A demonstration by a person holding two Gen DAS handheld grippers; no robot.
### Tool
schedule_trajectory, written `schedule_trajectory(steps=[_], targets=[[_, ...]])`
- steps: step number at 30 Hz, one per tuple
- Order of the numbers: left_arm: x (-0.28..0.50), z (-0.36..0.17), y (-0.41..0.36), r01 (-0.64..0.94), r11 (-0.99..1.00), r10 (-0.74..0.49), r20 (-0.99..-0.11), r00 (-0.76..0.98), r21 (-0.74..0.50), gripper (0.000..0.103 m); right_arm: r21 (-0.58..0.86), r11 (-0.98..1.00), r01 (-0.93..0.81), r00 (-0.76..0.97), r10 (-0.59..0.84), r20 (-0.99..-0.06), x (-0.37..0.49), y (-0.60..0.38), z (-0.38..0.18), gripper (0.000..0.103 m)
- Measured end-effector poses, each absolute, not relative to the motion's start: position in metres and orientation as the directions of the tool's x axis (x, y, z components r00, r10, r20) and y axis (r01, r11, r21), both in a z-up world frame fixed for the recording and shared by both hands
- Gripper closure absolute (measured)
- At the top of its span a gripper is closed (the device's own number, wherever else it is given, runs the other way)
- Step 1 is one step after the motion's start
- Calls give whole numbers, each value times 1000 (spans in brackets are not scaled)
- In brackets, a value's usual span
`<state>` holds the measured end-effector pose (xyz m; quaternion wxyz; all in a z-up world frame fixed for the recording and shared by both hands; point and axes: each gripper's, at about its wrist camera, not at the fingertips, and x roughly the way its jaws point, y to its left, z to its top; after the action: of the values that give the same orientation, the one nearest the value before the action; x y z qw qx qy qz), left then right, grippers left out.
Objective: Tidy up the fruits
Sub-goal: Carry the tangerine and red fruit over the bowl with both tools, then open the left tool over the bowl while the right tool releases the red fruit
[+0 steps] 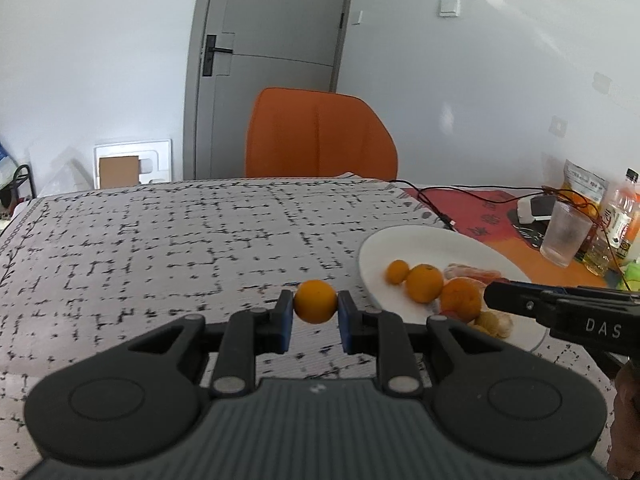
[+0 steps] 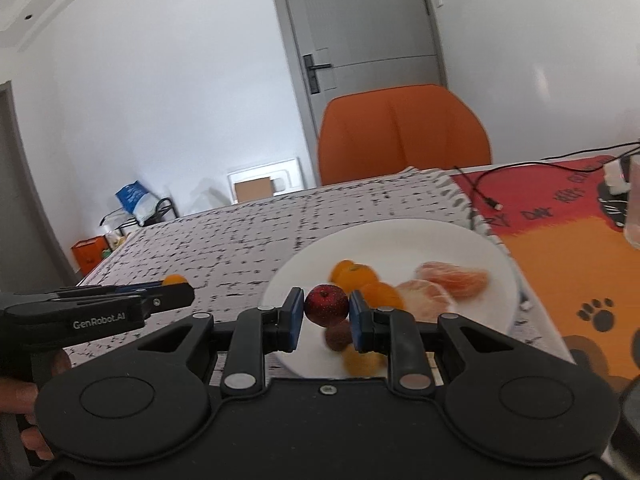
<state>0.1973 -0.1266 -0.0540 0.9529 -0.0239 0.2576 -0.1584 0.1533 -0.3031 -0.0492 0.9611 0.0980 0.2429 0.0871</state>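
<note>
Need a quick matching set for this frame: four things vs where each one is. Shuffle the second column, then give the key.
Things
1. small orange
2. red fruit
3. peeled segments
4. clear cup

Places
A. between the right gripper's fingers, over the white plate
B. lying on the white plate
C. standing on the orange mat, beside the bottles
D. between the left gripper's fingers, over the patterned tablecloth

Pairs: 1-D, 2-A, 3-B, 4-C
</note>
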Motion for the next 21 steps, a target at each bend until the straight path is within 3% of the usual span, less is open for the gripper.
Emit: schedule_trajectory(steps=[21], targets=[[217, -59, -189, 367, 926, -359, -504, 786, -88, 81, 278, 961, -13, 883, 141, -447, 150, -367, -64, 80]])
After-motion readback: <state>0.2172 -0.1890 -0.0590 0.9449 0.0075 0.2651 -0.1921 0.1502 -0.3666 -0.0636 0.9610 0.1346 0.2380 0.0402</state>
